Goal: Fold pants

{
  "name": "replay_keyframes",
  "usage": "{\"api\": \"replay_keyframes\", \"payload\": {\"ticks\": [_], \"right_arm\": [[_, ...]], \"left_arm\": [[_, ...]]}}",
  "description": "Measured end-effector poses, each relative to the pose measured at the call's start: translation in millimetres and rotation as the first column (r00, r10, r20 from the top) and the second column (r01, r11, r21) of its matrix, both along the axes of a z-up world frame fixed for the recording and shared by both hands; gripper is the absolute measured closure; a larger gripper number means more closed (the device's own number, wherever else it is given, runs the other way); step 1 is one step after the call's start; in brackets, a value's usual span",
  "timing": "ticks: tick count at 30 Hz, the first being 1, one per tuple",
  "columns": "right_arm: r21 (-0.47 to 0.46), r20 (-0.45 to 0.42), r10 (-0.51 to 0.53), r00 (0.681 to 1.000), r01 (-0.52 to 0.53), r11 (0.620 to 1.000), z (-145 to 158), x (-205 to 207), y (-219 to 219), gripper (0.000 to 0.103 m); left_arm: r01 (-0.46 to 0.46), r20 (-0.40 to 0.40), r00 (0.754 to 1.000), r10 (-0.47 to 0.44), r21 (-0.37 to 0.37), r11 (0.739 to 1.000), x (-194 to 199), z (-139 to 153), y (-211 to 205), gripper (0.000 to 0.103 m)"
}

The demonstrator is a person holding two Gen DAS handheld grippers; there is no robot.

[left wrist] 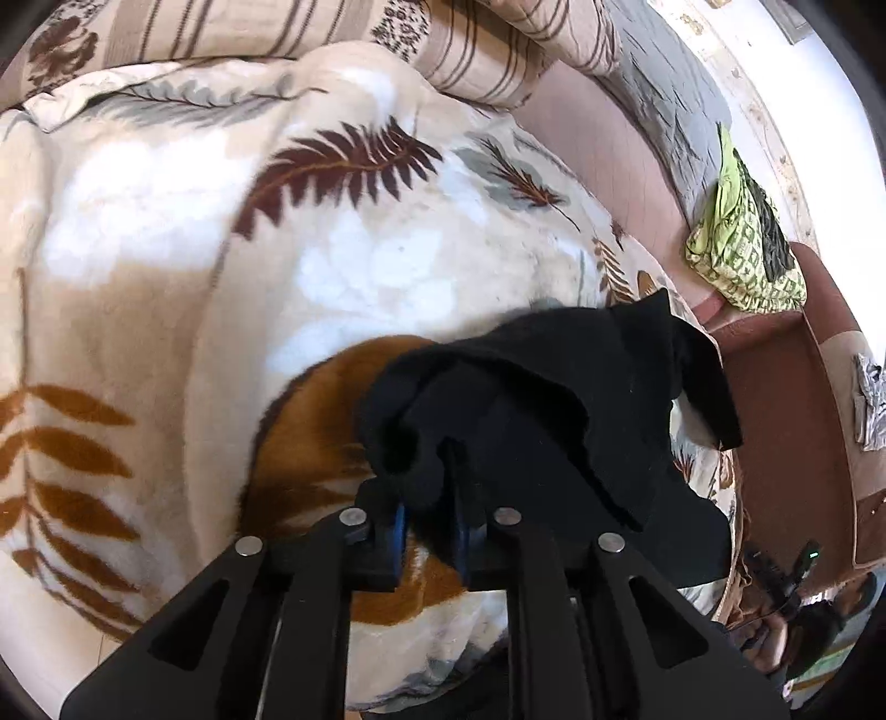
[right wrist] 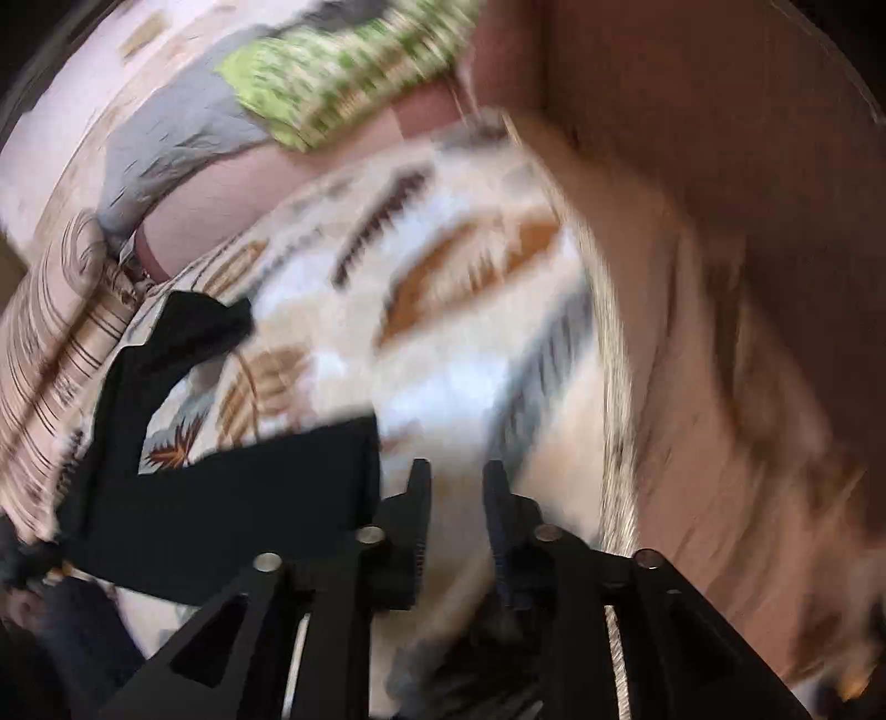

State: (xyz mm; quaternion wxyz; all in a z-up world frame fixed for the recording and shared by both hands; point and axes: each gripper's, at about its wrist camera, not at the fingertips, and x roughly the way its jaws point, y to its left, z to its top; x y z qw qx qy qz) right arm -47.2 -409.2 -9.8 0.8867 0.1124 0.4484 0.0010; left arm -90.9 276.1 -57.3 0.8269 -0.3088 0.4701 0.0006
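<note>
The black pants [left wrist: 554, 410] lie bunched on a cream blanket with a leaf print [left wrist: 221, 277]. My left gripper [left wrist: 429, 498] is shut on a fold of the pants, and the cloth drapes over its blue-padded fingers and hides the tips. In the blurred right wrist view the pants [right wrist: 232, 487] spread to the left, with one part reaching up and back. My right gripper [right wrist: 457, 482] is open and empty, just right of the pants' edge, above the blanket [right wrist: 443, 310].
A green patterned cloth [left wrist: 742, 243] lies on the pink sofa seat [left wrist: 598, 155] behind the blanket; it also shows in the right wrist view [right wrist: 343, 66]. Striped cushions [left wrist: 232, 27] are at the back. The sofa's brown side [right wrist: 720, 166] rises on the right.
</note>
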Motion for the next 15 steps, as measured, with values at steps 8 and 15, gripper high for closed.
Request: {"api": "replay_keyframes", "payload": {"ticks": [8,15], "right_arm": [[-0.367,0.358,0.591,0.723,-0.473,0.801,56.9,3.5,137.6,0.022],[-0.661,0.076,0.806,0.587,-0.575,0.482,-5.6,60.4,249.8,0.029]], "left_arm": [[-0.079,0.106,0.992,0.067,0.112,0.991,-13.9,52.0,7.5,0.062],[0.354,0.032,0.926,-0.377,0.282,0.892,8.8,69.2,-78.0,0.051]]}}
